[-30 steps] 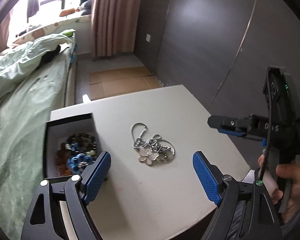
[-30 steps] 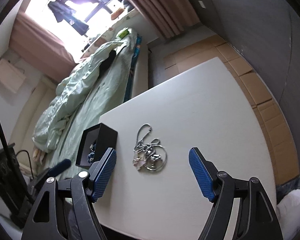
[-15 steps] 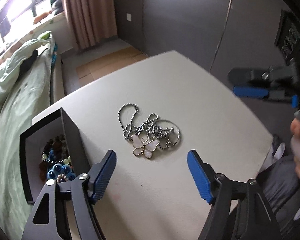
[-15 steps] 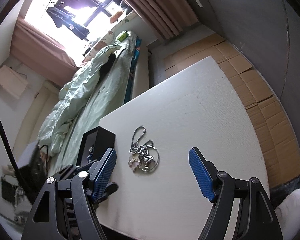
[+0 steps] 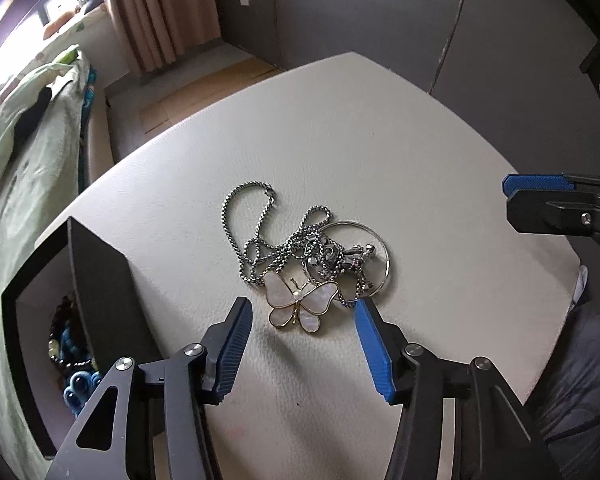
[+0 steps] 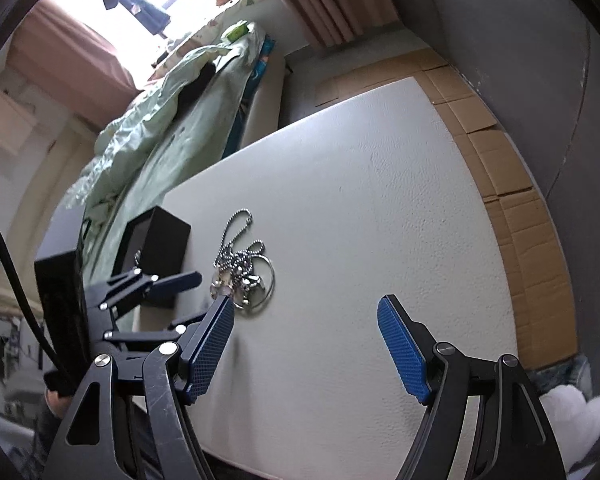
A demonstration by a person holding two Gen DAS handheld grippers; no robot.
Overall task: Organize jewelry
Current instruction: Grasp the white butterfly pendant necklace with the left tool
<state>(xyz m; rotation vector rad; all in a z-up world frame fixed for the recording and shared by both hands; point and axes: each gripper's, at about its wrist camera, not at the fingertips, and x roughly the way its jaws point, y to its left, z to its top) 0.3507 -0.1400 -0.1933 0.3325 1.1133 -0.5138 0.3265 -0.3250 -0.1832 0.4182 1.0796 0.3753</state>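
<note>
Left wrist view: the left gripper (image 5: 302, 322) is hanging low over the white textured surface (image 5: 380, 140), its blue-padded fingers (image 5: 236, 344) standing apart and holding nothing. The tangled silver ball-chain necklace with a pearly butterfly pendant (image 5: 300, 256) is lying loose on the surface just right of the open black jewellery box (image 5: 100, 280), not touching it. The butterfly pendant (image 5: 299, 303) is sitting between the two fingertips, just ahead of them; a thin silver ring hoop (image 5: 374, 248) is lying at the far side of the heap from the box. Beaded bracelets in dark and blue (image 5: 70, 352) are resting inside the box.

Right wrist view: the right gripper (image 6: 304, 344) is hovering on the side of the necklace away from the box, fingers (image 6: 400, 348) spread wide and empty.

Handling judgement: the chain is looking light, limp and slippery; it will probably drape and trail when lifted, and loops may snag on the hoop. The pendant is looking thin, flat and possibly brittle at the wing edges. Best hold is probably the bunched knot of chain just beyond the pendant from the fingers, not the flat wings, so the pads are closing on bulk and not on a smooth face.
</note>
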